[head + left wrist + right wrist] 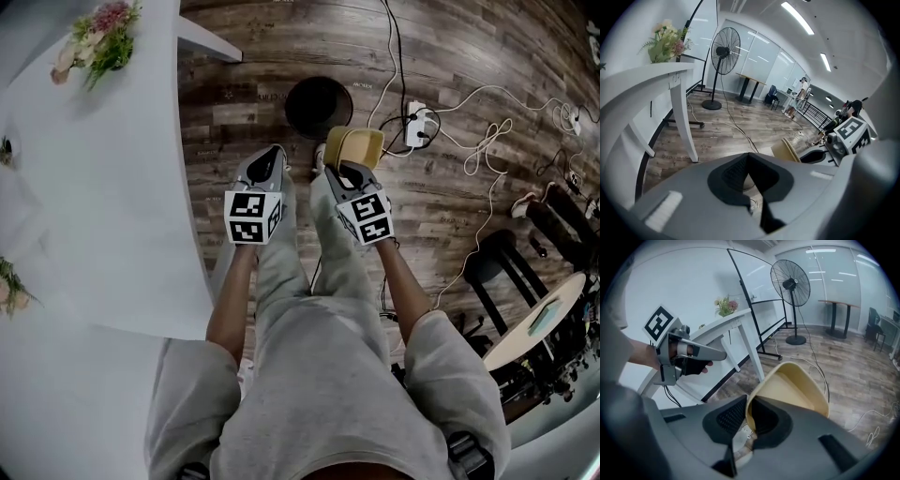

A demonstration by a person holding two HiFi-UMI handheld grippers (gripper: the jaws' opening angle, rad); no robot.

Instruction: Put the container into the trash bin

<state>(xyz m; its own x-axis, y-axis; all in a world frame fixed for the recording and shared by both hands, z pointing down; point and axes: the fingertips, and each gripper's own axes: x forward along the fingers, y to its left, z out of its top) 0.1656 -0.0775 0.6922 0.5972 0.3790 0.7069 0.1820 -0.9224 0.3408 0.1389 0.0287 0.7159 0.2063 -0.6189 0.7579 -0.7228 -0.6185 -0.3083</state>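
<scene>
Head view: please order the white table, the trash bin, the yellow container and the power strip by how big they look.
1. white table
2. trash bin
3. yellow container, only partly visible and nearer the camera, so unsure against the bin
4. power strip

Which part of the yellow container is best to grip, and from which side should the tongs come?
Grip the thin rim of the container, one jaw inside and one outside, coming from its open side. The body is wide and hollow, so only the edge fits the jaws. The right tongs hold it this way.
</scene>
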